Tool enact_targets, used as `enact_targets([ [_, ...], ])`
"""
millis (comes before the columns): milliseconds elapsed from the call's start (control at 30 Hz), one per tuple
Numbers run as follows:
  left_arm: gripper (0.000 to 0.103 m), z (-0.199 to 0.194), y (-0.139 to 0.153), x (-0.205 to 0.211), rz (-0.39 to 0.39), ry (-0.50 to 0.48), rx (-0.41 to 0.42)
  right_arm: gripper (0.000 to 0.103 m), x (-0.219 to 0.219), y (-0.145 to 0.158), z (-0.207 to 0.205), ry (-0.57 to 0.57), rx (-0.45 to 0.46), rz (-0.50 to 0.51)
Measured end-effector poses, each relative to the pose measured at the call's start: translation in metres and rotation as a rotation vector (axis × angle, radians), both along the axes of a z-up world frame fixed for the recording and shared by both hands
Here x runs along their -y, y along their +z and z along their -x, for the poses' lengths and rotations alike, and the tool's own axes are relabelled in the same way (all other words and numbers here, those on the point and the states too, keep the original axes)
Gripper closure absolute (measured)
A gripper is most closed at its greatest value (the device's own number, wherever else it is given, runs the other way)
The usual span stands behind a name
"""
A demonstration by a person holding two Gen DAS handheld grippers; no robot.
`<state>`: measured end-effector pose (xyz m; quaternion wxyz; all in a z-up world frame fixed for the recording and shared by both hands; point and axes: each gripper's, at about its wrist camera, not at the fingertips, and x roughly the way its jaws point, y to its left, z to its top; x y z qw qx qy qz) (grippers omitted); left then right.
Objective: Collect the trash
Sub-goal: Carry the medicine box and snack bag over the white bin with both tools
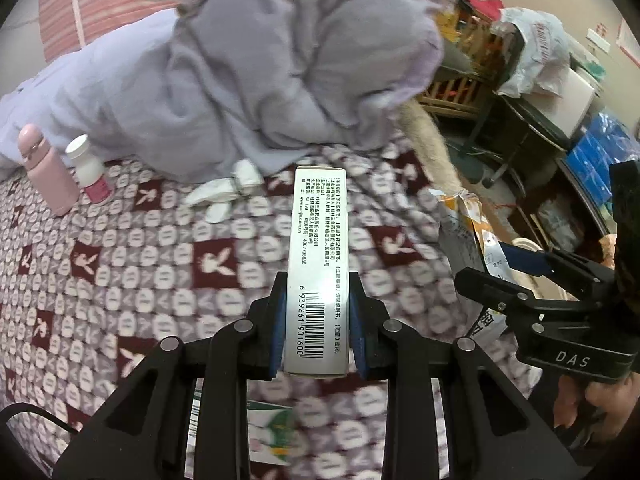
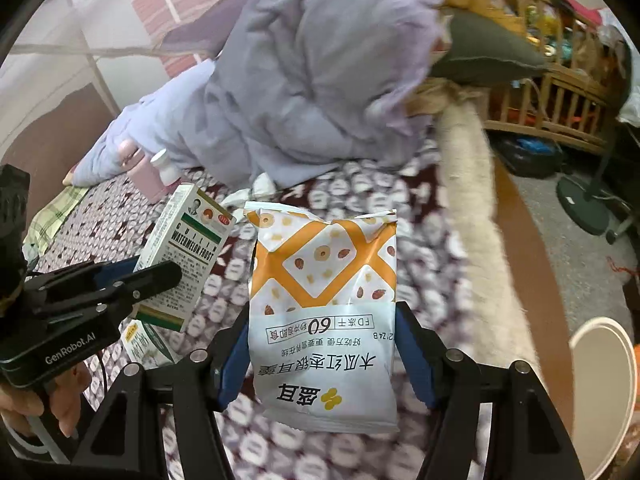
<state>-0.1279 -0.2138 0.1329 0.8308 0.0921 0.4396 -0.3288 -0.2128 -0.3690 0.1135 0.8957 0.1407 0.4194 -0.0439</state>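
Nearest, the left gripper [image 1: 318,320] has its fingers clamped on the medicine box [image 1: 318,264]; the right gripper [image 2: 324,360] pinches the snack bag [image 2: 324,308]. Both hang above the bed [image 1: 140,248]. Keep grips firm; a white bin [image 2: 604,392] shows at four o'clock.

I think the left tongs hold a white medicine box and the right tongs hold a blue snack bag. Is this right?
Not quite. The snack bag in the right tongs is white and orange, not blue, as the right wrist view shows. The left tongs do hold a white medicine box.
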Motion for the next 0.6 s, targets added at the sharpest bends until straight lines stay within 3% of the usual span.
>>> enact_targets([
  [600, 0.078, 0.071, 0.013, 0.099, 0.026, -0.182, -0.003, 0.039, 0.091, 0.008, 0.097, -0.202, -0.004, 0.017],
])
